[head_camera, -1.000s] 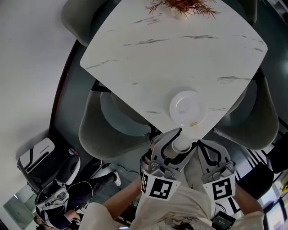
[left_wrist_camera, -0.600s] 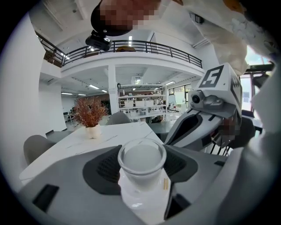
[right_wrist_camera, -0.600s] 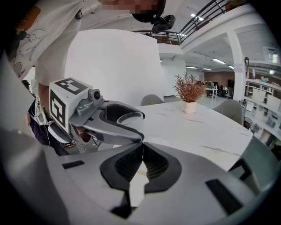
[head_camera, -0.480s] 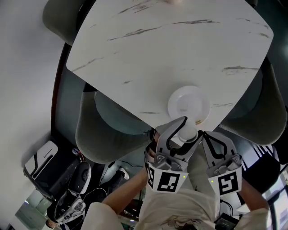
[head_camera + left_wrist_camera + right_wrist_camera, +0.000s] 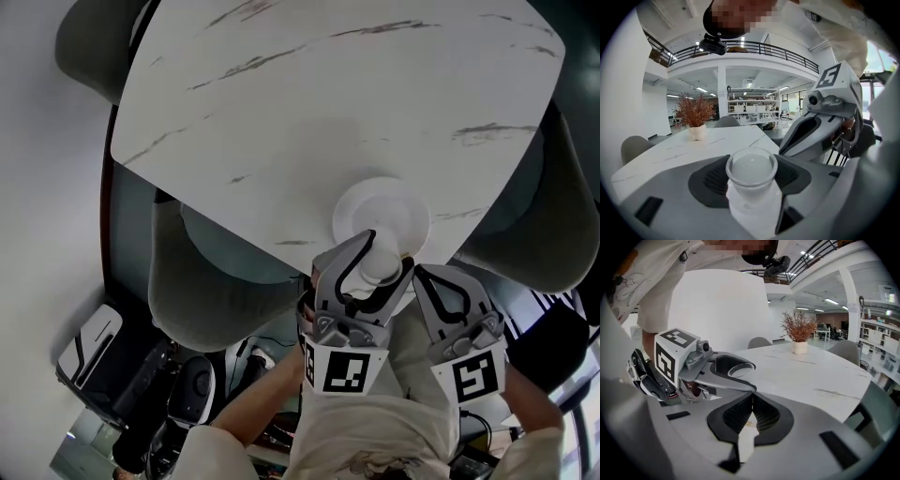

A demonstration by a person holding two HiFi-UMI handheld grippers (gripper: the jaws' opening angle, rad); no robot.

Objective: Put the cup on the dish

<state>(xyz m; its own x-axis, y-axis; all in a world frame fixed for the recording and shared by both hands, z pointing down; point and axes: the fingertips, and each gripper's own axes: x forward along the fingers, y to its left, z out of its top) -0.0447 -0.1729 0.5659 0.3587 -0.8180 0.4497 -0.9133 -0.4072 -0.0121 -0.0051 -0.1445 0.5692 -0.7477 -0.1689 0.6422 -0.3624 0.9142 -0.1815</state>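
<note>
A small white cup (image 5: 379,268) sits upright between the jaws of my left gripper (image 5: 385,253), which is shut on it. In the head view the cup hangs at the near rim of the round white dish (image 5: 382,208), which lies near the front edge of the marble table (image 5: 328,103). In the left gripper view the cup (image 5: 751,172) fills the gap between the dark pads, open mouth up. My right gripper (image 5: 419,273) is just right of the left one, shut, with nothing in it (image 5: 751,398). The dish is hidden in both gripper views.
Grey chairs stand at the table's near left (image 5: 220,281) and right (image 5: 534,225). A potted dry plant (image 5: 695,115) stands at the table's far side. The person's light shirt (image 5: 375,441) is below the grippers. A dark device (image 5: 94,328) lies on the floor at the left.
The left gripper has carried the cup forward from off the table's edge to the dish's near rim. The right gripper has followed beside it. The head view has shifted.
</note>
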